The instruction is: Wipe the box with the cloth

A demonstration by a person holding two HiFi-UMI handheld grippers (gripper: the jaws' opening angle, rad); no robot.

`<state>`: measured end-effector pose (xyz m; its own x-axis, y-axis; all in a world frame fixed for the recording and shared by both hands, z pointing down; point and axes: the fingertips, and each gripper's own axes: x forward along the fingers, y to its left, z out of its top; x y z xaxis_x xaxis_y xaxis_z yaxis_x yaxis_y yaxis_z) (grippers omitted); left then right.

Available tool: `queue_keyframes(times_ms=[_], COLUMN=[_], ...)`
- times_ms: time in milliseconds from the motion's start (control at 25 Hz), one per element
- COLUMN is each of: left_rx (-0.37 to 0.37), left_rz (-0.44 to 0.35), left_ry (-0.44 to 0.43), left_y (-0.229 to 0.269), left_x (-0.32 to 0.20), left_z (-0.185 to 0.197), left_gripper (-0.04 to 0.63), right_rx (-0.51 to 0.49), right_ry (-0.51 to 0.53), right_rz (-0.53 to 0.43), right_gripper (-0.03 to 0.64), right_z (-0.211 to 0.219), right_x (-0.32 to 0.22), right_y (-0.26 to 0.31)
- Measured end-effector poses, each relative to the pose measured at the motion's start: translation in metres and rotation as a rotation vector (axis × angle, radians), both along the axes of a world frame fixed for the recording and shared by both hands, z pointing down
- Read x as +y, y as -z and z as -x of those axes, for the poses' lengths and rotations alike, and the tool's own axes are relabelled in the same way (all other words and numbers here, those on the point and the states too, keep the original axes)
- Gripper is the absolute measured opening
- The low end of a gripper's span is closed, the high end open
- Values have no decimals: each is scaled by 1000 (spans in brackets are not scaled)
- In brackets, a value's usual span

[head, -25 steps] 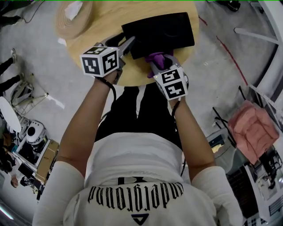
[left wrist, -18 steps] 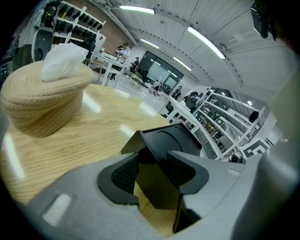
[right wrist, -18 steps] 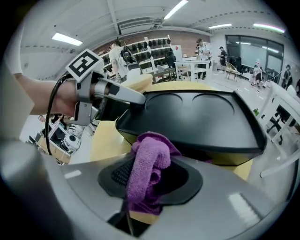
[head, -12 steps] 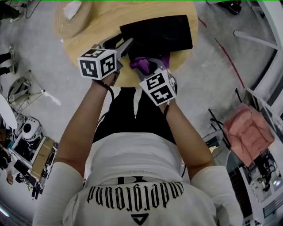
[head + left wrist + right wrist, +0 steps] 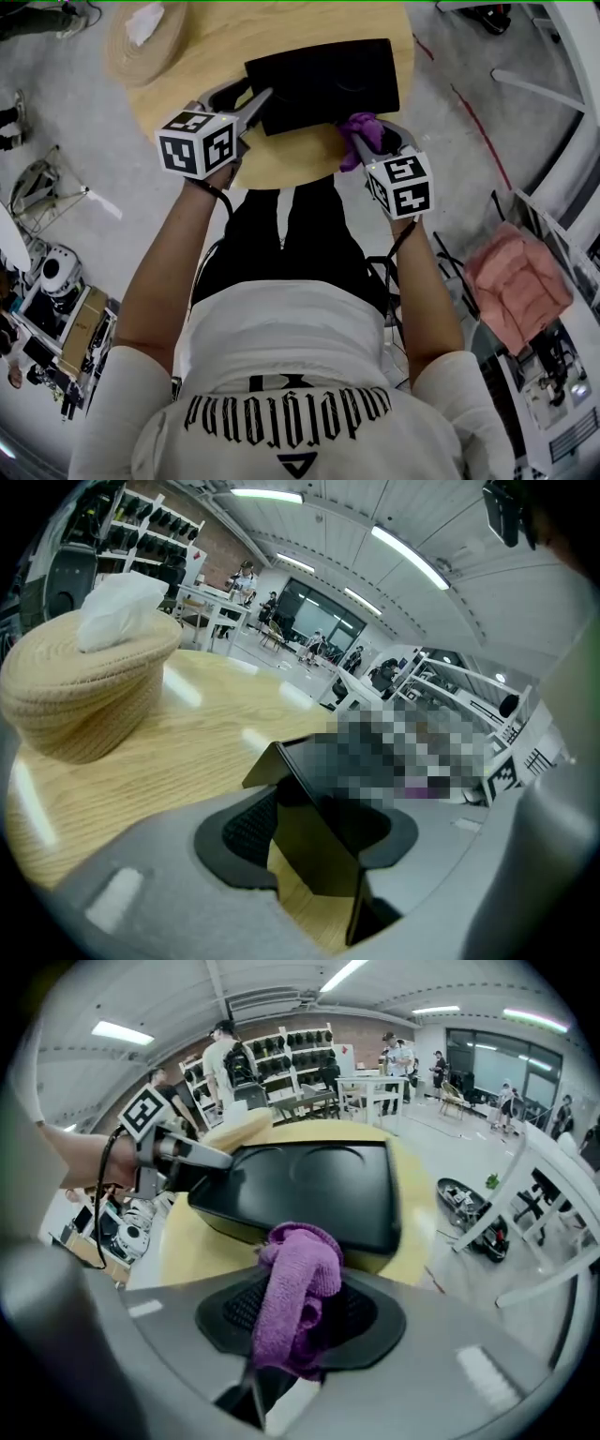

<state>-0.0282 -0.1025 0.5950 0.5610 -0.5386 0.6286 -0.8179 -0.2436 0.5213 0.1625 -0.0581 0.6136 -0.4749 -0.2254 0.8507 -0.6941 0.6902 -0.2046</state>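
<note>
Pinches the near left corner of the black box point(image 5: 323, 82) between the jaws of the left gripper point(image 5: 319, 838), atop the round wooden table point(image 5: 281, 164). Clamps a bunched purple cloth point(image 5: 300, 1269) tight in the right gripper point(image 5: 300, 1324), just at the box's near right corner. Cannot tell there whether cloth touches box, with the jaw tips buried under the folds.

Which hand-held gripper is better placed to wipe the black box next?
Probably the right. The right hand-held gripper is shut on the purple cloth, close by the near edge of the box. The left hand-held gripper clamps a corner of the box, seemingly steadying it, and carries no cloth.
</note>
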Motion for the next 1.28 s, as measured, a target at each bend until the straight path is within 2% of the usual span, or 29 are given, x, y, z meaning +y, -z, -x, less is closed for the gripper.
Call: queue_keyframes(times_ms=[160,280,560,640,800,1080,1200,1280], left_rx=[2,3,-1,-4,-3,-20,-22,-19], left_rz=[7,9,10,10,13,35,47,55], left_ry=[-3,2,8,6,-1,-17,-13,-11], left_y=[0,0,0,0,1,1,2,3], left_x=[2,2,-1,-1,-1,-1,-1,-1], left_z=[0,1,-2,-2,-2,-1,-1,-2], left_gripper=[202,202,202,202,202,202,204,204], right_rx=[73,76,12,4,19,60,82,85], right_ry=[-78,-96,48,73,109,160,249,355], right_rz=[-7,-1,44,50,50,51,42,40], right_gripper=[140,140,140,140,140,140,140,141], right_z=[-52,-54,15,22,9,-45,-61,-65], right_x=[-25,-28,2,6,1,-27,-37,-39], right_y=[-9,-11,-16,-17,-14,-6,-3,-1])
